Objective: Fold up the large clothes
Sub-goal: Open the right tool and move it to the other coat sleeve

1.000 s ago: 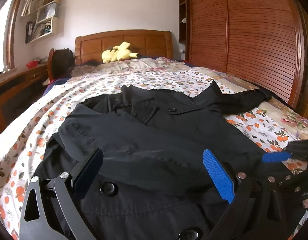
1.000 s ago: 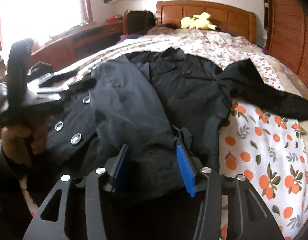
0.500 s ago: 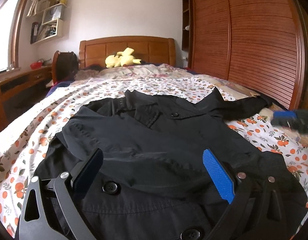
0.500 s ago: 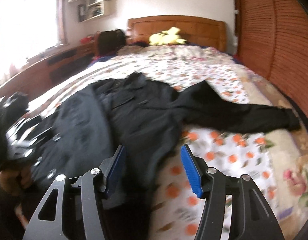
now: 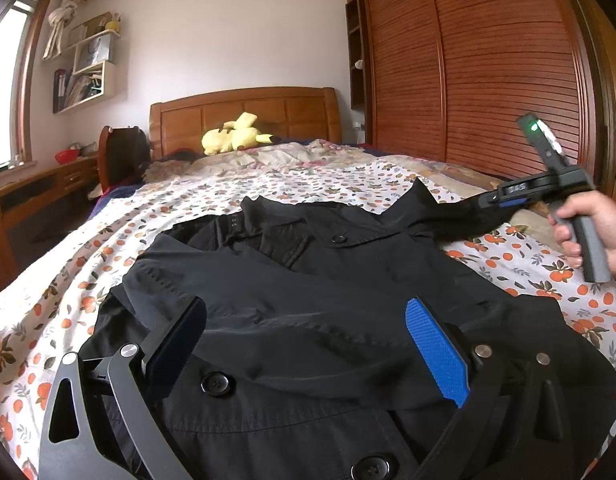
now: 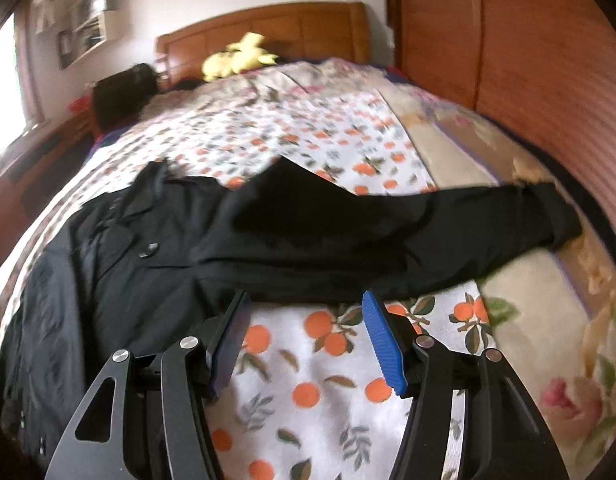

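One black coat (image 5: 308,300) spread on bed (image 5: 267,184)

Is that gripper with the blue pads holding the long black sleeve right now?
No: in the right wrist view the right gripper stands open over the orange-print bedspread, with the sleeve lying flat beyond its fingertips.

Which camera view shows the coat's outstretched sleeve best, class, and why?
The right wrist view: the outstretched sleeve lies there whole, shoulder to cuff, across the orange-print bedspread. The left wrist view shows it foreshortened, its cuff end hidden behind the right gripper.
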Action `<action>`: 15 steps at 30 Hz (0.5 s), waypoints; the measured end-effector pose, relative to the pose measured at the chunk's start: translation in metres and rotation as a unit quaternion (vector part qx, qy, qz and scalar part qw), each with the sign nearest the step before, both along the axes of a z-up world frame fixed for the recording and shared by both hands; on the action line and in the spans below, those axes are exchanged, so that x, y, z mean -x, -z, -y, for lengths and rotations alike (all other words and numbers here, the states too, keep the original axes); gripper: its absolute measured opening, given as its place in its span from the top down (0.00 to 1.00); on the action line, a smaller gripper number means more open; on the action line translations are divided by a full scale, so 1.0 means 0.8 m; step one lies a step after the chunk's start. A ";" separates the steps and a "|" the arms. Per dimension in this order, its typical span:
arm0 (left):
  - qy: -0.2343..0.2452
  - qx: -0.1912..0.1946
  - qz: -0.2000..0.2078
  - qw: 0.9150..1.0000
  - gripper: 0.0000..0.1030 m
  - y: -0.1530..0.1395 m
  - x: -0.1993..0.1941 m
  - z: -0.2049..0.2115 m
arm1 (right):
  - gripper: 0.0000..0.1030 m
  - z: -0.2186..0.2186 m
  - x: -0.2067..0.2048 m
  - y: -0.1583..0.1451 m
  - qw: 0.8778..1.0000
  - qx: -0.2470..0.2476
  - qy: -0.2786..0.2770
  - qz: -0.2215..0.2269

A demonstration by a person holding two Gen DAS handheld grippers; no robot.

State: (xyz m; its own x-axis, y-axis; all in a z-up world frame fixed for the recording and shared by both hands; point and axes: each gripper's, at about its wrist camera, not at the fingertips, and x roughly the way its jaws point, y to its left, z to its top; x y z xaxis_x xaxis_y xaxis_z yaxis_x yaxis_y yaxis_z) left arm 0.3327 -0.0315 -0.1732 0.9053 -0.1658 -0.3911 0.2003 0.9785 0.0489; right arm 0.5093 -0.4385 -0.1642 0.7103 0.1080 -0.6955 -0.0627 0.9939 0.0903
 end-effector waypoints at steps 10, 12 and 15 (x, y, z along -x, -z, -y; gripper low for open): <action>0.005 0.000 -0.005 1.000 0.02 0.000 -0.002 0.002 | 0.46 0.057 -0.046 0.049 0.994 -0.041 0.078 -0.059; 0.006 0.002 -0.006 1.000 0.02 -0.001 -0.003 0.002 | 0.46 0.064 -0.052 0.053 0.993 -0.050 0.088 -0.063; 0.005 0.004 -0.008 1.000 0.02 -0.001 -0.004 0.000 | 0.46 0.076 -0.064 0.059 0.990 -0.055 0.112 -0.071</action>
